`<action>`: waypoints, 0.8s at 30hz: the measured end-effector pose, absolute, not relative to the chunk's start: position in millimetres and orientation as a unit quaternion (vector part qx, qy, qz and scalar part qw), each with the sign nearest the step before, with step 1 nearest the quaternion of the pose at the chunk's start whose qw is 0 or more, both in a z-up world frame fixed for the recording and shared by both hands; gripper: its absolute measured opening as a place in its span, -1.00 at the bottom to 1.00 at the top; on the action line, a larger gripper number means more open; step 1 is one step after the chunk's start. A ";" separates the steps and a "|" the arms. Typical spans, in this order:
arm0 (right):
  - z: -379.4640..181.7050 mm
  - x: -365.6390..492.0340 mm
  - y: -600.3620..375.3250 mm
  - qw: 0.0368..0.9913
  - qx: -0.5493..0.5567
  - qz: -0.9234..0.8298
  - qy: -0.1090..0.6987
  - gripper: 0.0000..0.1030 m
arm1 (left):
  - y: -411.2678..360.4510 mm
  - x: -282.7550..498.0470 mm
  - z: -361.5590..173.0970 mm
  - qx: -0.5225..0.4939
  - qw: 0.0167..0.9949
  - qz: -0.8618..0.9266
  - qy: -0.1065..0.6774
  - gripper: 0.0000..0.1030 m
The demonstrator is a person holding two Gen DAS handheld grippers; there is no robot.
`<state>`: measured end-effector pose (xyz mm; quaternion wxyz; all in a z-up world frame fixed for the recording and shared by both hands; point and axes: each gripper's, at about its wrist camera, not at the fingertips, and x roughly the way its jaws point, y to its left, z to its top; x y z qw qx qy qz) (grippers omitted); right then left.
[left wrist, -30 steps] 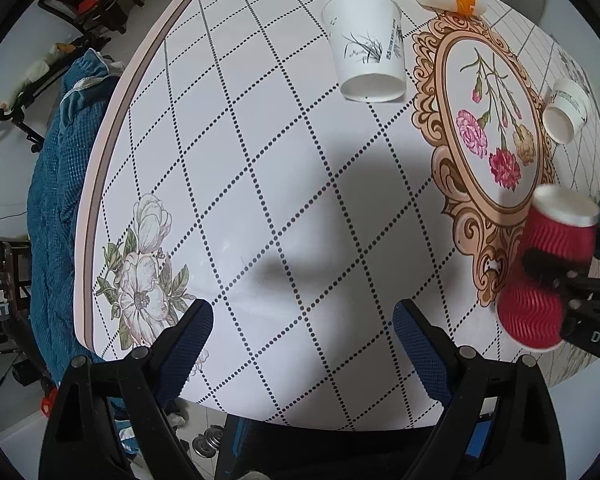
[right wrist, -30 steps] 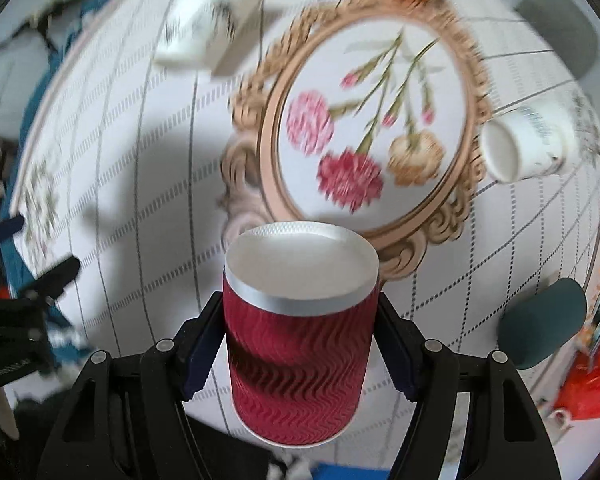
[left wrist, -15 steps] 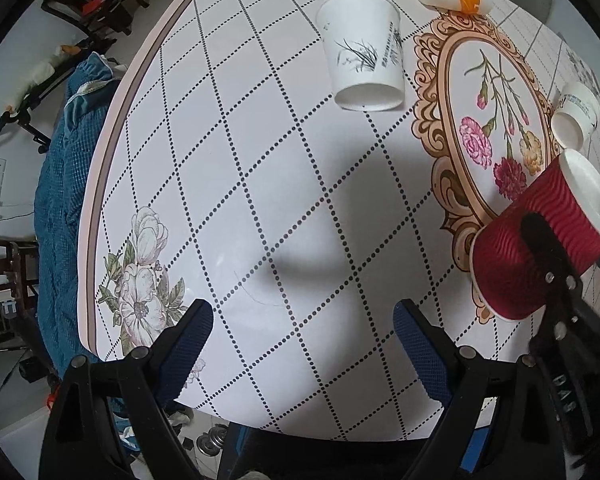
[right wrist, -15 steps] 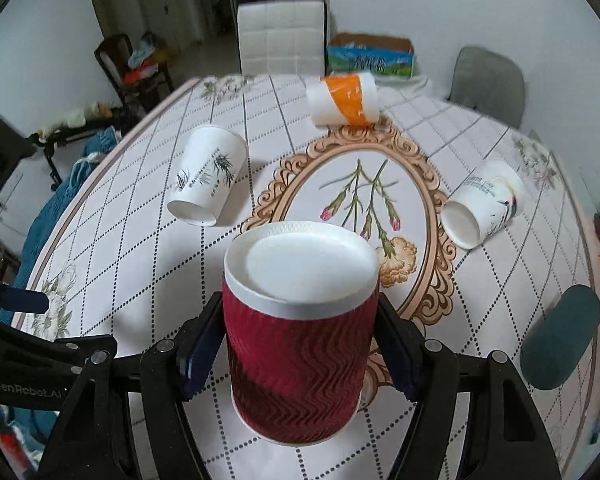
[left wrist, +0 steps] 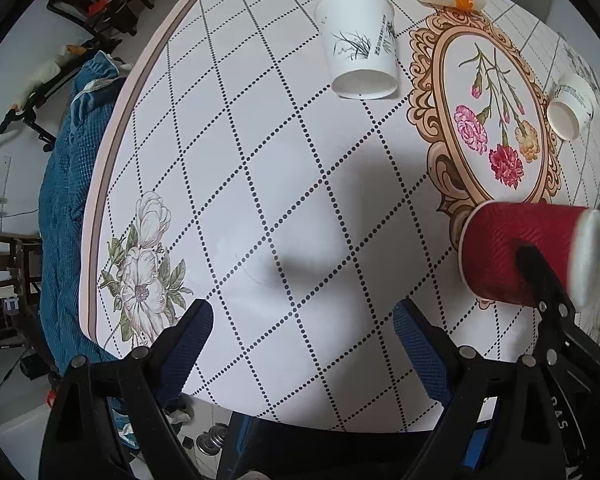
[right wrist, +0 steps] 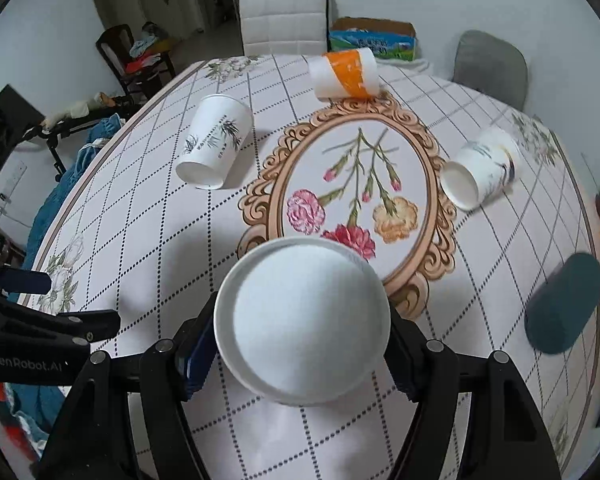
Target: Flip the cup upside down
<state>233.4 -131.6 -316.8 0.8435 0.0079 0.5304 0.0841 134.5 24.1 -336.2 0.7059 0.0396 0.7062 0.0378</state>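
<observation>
My right gripper (right wrist: 302, 354) is shut on a red ribbed paper cup (left wrist: 516, 252) and holds it lying sideways above the table's near right part. In the right wrist view only the cup's white round end (right wrist: 302, 320) faces the camera and hides its red wall. In the left wrist view its white end points right and its red wall points left. My left gripper (left wrist: 302, 336) is open and empty above the table's near edge, to the left of the red cup.
On the round patterned table (right wrist: 148, 240) lie a white cup with a grass print (right wrist: 214, 140), an orange and white cup (right wrist: 346, 74) at the back, a white cup (right wrist: 480, 168) at the right and a dark teal object (right wrist: 564, 302). Chairs stand behind the table.
The right gripper has tilted the red cup from slanted to lying sideways, so its white end now faces the right wrist camera. The left gripper has stayed still and open.
</observation>
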 end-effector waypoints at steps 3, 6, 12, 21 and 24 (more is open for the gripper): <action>-308.7 228.4 -137.4 0.838 0.017 0.079 0.540 0.66 | 24.3 132.0 -326.9 0.036 0.713 0.039 0.700 0.79; -295.0 221.5 -146.8 0.831 0.027 0.070 0.552 0.73 | 22.5 128.2 -313.0 0.035 0.722 0.038 0.690 0.79; -255.2 199.3 -171.3 0.826 0.021 0.022 0.564 0.88 | 13.5 112.8 -274.2 0.032 0.752 0.031 0.657 0.79; -201.6 168.6 -197.1 0.835 0.012 -0.024 0.550 0.94 | -3.5 85.1 -222.5 0.024 0.793 0.015 0.609 0.99; -184.5 157.8 -200.7 0.842 0.014 -0.032 0.539 0.94 | -7.9 77.3 -209.1 0.030 0.802 0.009 0.596 0.99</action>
